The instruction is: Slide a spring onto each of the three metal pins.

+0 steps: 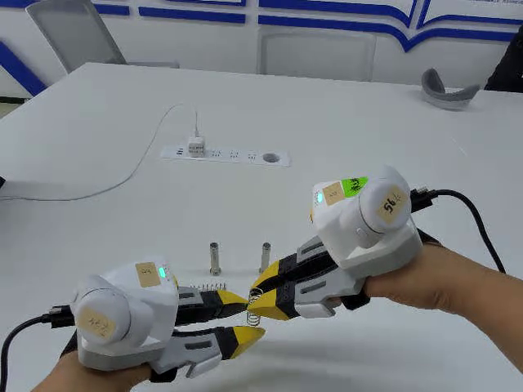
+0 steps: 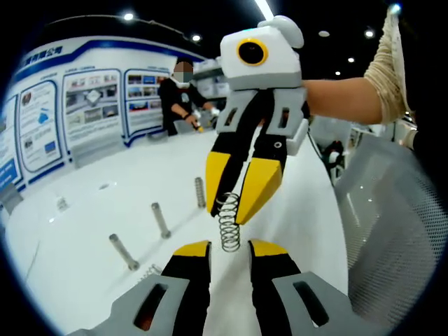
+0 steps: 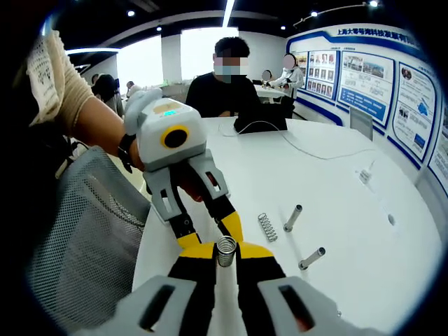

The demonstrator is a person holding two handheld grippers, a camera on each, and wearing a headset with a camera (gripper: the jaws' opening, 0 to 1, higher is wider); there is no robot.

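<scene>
1. Two grippers meet tip to tip; R gripper (image 3: 225, 252) pinches a spring (image 2: 229, 220), coil hanging past its fingers.
2. L gripper (image 2: 229, 246) fingers spread wide; we see the spring's lower end btwn them, contact unclear.
3. Beyond the tips: a pin (image 1: 215, 257) and a 2nd pin (image 1: 265, 256), upright.
4. A loose spring (image 1: 209, 287) lies just beside L fingers.

White table (image 1: 98, 122) bears two upright pins (image 1: 215, 258), a spring (image 1: 209, 287), power strip (image 1: 225, 153).
</scene>
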